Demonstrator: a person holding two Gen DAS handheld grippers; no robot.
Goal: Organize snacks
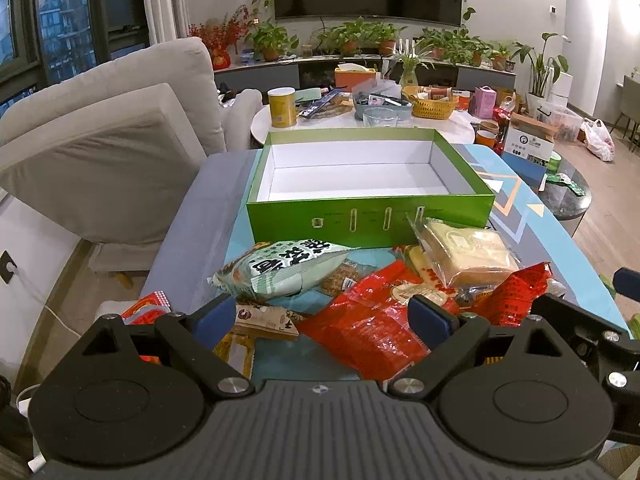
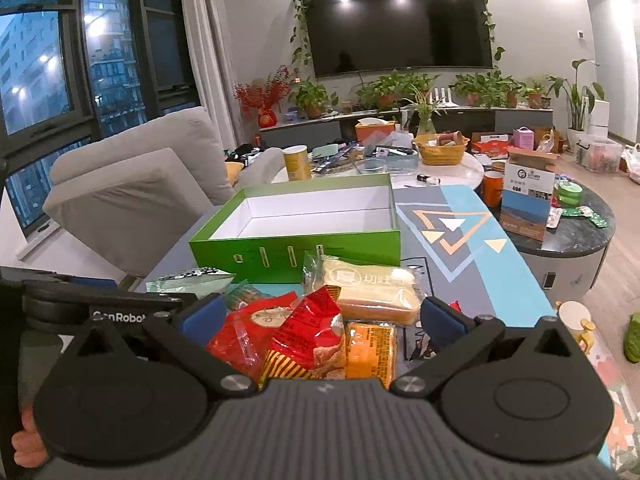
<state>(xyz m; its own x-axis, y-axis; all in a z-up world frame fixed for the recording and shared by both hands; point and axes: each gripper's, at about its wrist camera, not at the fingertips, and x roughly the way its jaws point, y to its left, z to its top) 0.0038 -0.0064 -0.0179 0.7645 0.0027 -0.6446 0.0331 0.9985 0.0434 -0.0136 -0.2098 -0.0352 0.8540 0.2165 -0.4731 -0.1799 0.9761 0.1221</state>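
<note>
Left gripper (image 1: 322,312) held with blue pads wide apart, nothing pinched between them, hovering over a pile of snacks on the table (image 1: 208,208). Right gripper (image 2: 320,314) likewise spread open and clamped on nothing, low over the same pile; seen also at the right edge of the left wrist view.

Directly under the left gripper: a crinkled red packet (image 1: 372,332), with a brown-and-white wrapper (image 1: 266,318) just beside it on the left. A little farther out, a pale green bag (image 1: 280,270) with large dark lettering, lying on its side. To its right, a clear-wrapped loaf of sliced bread (image 1: 466,250), one corner leaning against the box.

Between the right gripper's pads: a red bag with yellow stripes (image 2: 308,340), a red pouch (image 2: 248,328) on its left, an orange packet (image 2: 370,350) on its right, the bread (image 2: 374,286) just beyond.

Past the pile, a green box (image 1: 368,220) with a white inside, open and empty, near wall touching the snacks. Farther back, a round white table (image 1: 460,124) crowded with a yellow tin (image 1: 282,107) and a yellow basket (image 1: 430,103); grey sofa (image 1: 120,136) to the left.
</note>
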